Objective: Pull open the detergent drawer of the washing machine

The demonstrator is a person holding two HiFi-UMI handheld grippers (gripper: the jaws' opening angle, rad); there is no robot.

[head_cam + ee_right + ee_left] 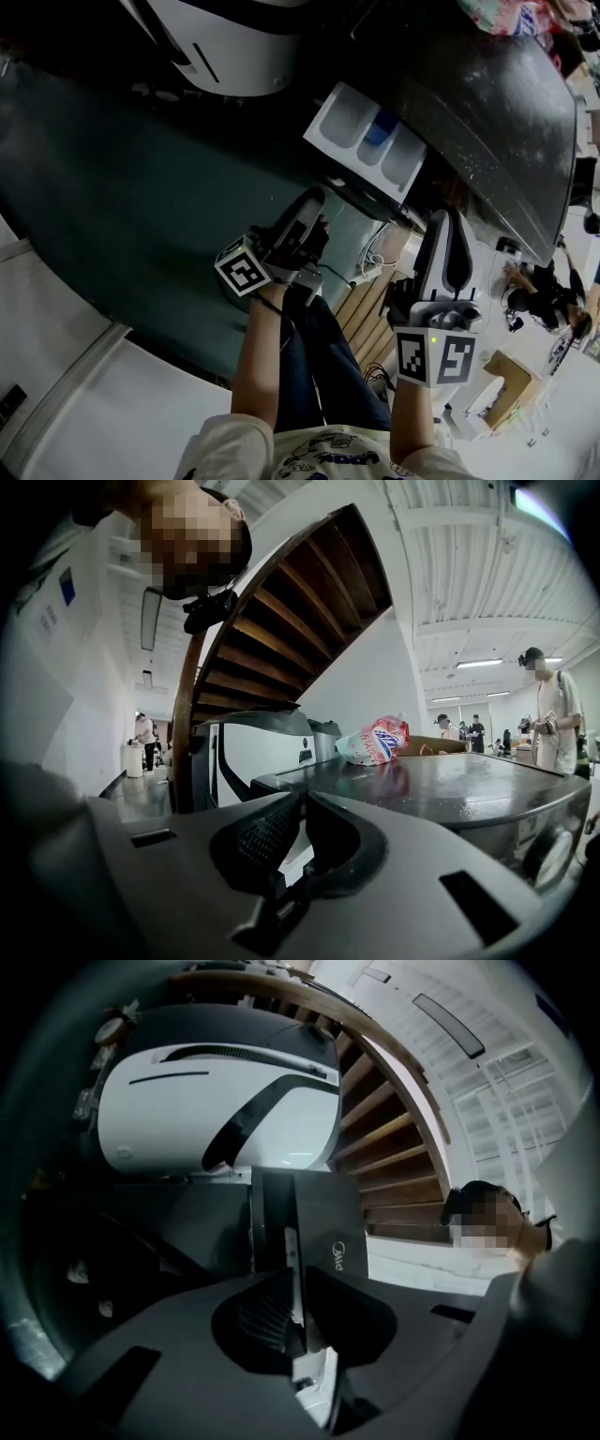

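Final pull stage, apparently: find detergent drawer (367, 141) extended from washing machine (506, 112). With left gripper (295, 1286) clamped nearly shut on its front edge, right gripper (301, 803) closed empty, draw straight back to stop

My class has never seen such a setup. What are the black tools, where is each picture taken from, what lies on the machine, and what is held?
There is no robot: a person holds a two-jaw gripper in each hand. The head view comes from a camera on the person's head, looking down. The other two come from cameras riding on the left gripper and the right gripper, each looking along its own jaws. The dark box is a washing machine with its drawer pulled out. A bag lies on its top. The left gripper's jaws are closed on the edge of the drawer's front; the right gripper's are shut with nothing between them.
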